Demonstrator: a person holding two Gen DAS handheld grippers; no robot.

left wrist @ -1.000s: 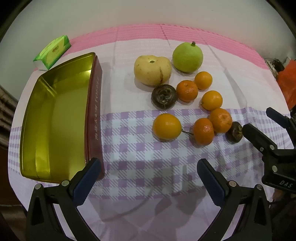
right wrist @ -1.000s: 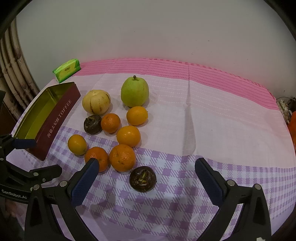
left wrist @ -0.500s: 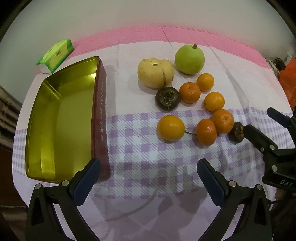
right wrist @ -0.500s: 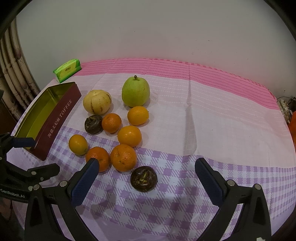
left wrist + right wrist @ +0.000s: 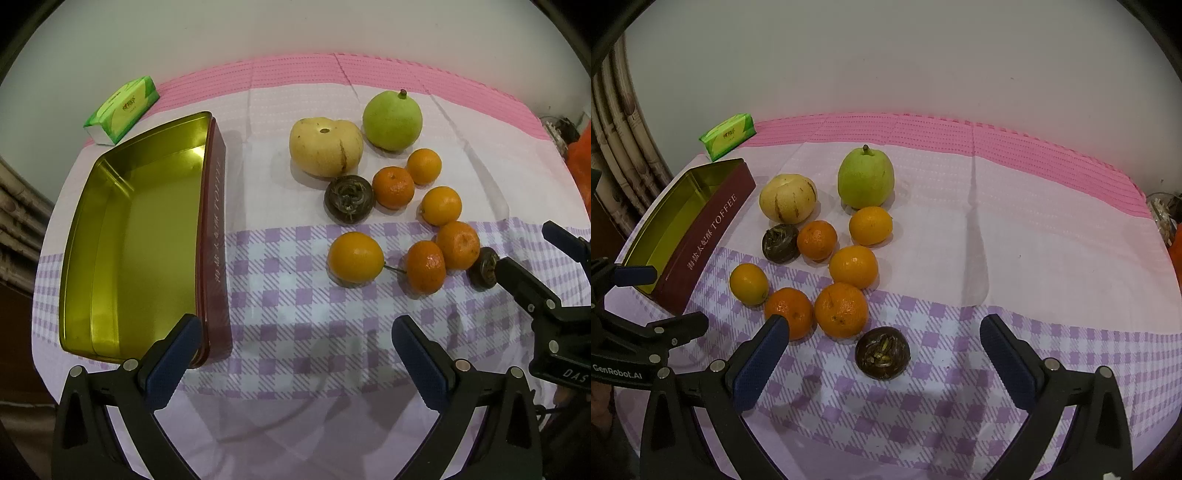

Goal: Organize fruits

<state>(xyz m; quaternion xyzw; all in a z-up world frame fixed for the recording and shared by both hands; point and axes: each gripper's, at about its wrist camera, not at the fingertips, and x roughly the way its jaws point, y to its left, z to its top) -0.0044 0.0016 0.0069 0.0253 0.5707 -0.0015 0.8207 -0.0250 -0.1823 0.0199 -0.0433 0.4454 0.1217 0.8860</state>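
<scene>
Haven't really started: the toffee tin [image 5: 140, 236] on the left holds nothing, and all the fruit [image 5: 827, 254] sits on the surface to its right. My left gripper [image 5: 295, 354] and right gripper [image 5: 882, 350] hover spread wide, gripping nothing.

The left gripper [image 5: 295, 350] hovers with its two blue-padded fingers [image 5: 171, 356] spread wide apart, nothing between them — seen from the other side, it sits low at the left edge, one finger above the other. The right gripper [image 5: 882, 354] is likewise wide open and holds nothing; from the left wrist view it reaches in from the right edge, black fingers [image 5: 524, 286] pointing inward and parted
</scene>
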